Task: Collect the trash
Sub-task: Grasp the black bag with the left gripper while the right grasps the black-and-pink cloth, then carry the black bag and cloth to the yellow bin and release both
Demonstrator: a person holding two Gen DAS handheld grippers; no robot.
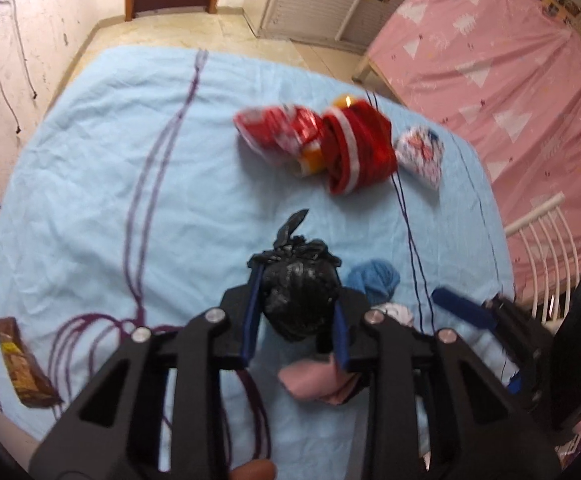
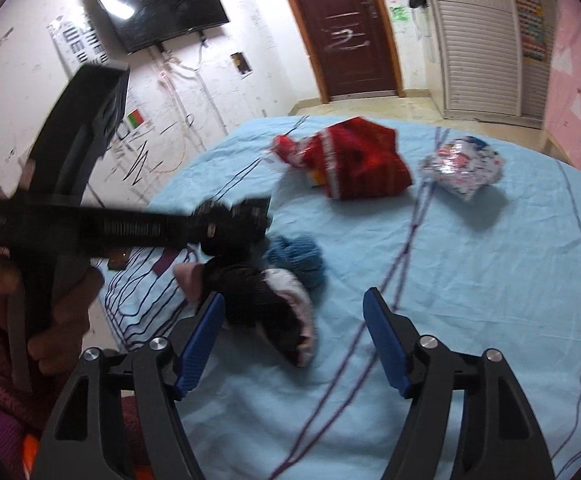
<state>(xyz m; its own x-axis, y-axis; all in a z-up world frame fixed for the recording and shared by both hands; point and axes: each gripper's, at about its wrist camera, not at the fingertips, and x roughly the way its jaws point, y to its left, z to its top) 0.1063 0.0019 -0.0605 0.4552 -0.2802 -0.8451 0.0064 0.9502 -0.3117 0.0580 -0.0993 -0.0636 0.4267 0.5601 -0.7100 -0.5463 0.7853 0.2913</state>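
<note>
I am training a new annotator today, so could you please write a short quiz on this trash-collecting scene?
1. True or false: the left tool is shut on the black plastic bag.
2. Which wrapper lies nearest the red snack bags? A) the white printed wrapper B) the brown wrapper
3. Fill in: the right tool stands ___, with nothing pressed between its pads.

Key: 1 true; 2 A; 3 open.
</note>
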